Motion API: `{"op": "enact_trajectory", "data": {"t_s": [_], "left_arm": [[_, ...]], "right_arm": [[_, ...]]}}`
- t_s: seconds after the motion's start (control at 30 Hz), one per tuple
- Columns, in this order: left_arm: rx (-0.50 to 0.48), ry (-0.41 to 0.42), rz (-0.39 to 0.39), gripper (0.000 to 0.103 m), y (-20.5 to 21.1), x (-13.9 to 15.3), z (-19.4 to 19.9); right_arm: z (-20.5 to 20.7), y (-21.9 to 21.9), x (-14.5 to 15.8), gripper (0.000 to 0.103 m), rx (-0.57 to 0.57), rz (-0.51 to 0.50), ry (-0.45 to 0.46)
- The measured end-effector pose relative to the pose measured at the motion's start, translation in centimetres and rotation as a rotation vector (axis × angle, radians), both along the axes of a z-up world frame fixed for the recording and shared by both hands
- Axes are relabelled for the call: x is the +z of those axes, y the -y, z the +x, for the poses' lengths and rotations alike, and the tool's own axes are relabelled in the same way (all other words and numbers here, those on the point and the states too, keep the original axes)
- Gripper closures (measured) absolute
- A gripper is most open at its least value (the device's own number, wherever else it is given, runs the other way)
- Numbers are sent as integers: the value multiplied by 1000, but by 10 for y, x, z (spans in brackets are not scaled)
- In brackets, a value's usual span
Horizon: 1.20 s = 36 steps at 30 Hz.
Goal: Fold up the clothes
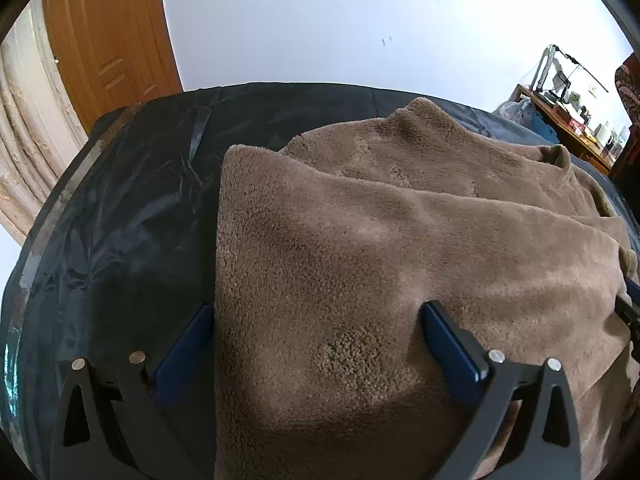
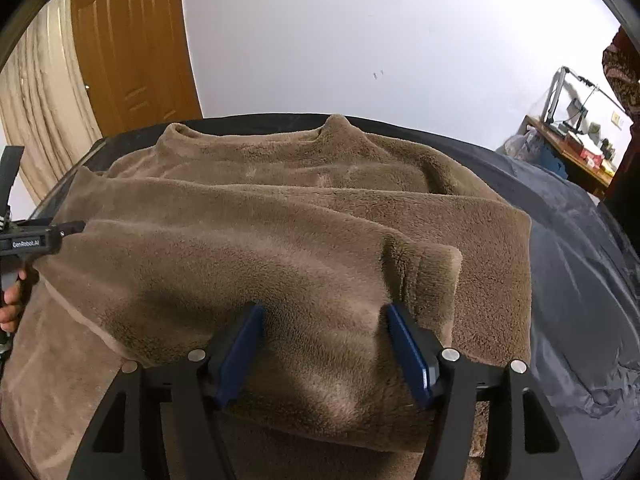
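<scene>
Our left hand-held gripper [image 1: 316,332] stands wide apart over the brown fleece garment [image 1: 400,240]; our right hand-held gripper [image 2: 324,336] straddles a folded sleeve (jaws apart, not clamped); the garment lies on a black-covered table [image 1: 132,208].

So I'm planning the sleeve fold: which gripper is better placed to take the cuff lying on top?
Probably right. The right gripper straddles fleece just beside the cuff, jaws open. The left gripper sits open at the sweater's opposite edge.

White wall [image 1: 360,20], wooden door [image 1: 108,40], cluttered desk [image 1: 568,120]
</scene>
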<state>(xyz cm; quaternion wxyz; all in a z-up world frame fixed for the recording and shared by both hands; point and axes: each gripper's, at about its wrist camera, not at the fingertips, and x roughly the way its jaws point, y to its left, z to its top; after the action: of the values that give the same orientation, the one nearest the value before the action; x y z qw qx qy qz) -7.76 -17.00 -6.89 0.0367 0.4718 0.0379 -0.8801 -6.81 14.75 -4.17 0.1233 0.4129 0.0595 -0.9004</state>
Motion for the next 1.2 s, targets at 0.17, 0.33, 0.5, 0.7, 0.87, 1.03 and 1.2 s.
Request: {"op": "enact_trajectory", "data": {"t_s": [0.17, 0.33, 0.5, 0.7, 0.87, 1.03, 1.2], "left_arm": [[5, -13, 16, 0, -1, 8, 1], [-45, -94, 20, 0, -15, 39, 30], [-145, -88, -21, 0, -45, 38, 42], [-126, -29, -13, 0, -45, 9, 39], [-123, -28, -23, 0, -47, 6, 40], [-117, -21, -29, 0, -50, 5, 39], [-110, -27, -17, 0, -51, 18, 49]], "right_arm": [[3, 0, 7, 35, -11, -12, 2], [14, -1, 22, 34, -20, -36, -17], [33, 0, 36, 32, -5, -7, -44], [39, 3, 15, 31, -10, 40, 6], [42, 7, 6, 26, -10, 91, -7], [45, 17, -8, 10, -2, 174, -28], [47, 18, -9, 7, -7, 191, -32]]}}
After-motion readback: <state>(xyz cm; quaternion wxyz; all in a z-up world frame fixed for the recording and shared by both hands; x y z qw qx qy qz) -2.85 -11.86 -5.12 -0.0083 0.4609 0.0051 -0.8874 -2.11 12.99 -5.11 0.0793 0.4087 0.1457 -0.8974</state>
